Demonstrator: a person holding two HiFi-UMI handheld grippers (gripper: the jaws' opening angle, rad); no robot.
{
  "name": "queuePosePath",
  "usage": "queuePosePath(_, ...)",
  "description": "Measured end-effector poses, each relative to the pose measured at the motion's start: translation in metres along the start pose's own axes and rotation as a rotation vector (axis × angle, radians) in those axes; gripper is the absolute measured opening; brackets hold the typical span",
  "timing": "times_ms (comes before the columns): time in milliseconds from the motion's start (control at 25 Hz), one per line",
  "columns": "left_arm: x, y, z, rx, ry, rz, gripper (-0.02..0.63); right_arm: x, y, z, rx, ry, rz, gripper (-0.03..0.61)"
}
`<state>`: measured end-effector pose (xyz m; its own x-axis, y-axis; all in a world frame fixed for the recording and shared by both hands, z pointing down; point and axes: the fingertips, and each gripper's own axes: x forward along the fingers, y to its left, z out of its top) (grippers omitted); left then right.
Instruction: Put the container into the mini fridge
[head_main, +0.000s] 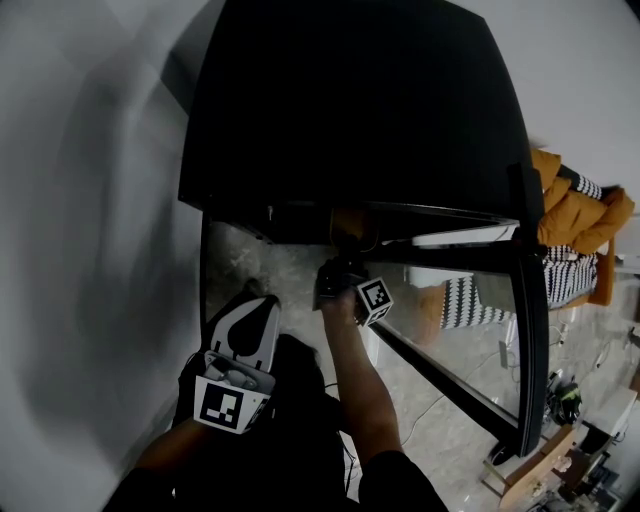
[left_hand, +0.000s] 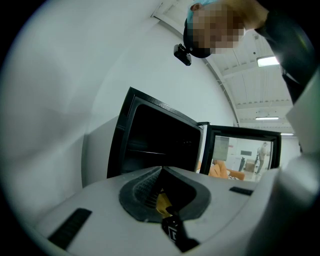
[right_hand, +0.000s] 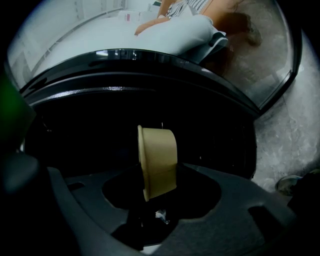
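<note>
Pinching the tan container (right_hand: 159, 160) between the jaws of the right gripper (head_main: 338, 272), rim to the left, axis lying across. Directly ahead and near, the dark open cavity of the mini fridge (right_hand: 90, 125). Farther back, left gripper (head_main: 258, 303) with jaws pressed together

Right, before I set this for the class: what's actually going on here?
A person is working two hand-held grippers at a black mini fridge whose door stands open. The right claw grips a tan container and holds it at the dark opening, not yet set down inside. The left claw is shut, empty, and held back from the fridge.
</note>
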<state>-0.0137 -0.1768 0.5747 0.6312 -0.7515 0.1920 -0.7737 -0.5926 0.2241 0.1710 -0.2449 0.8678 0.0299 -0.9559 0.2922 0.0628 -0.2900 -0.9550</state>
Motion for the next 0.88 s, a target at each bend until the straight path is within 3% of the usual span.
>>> queuePosePath(880,0.009,0.010,-0.001,-0.018,0.011,0.003,0.005,0.035,0.009,0.007,0.002,-0.022,0.013,0.163)
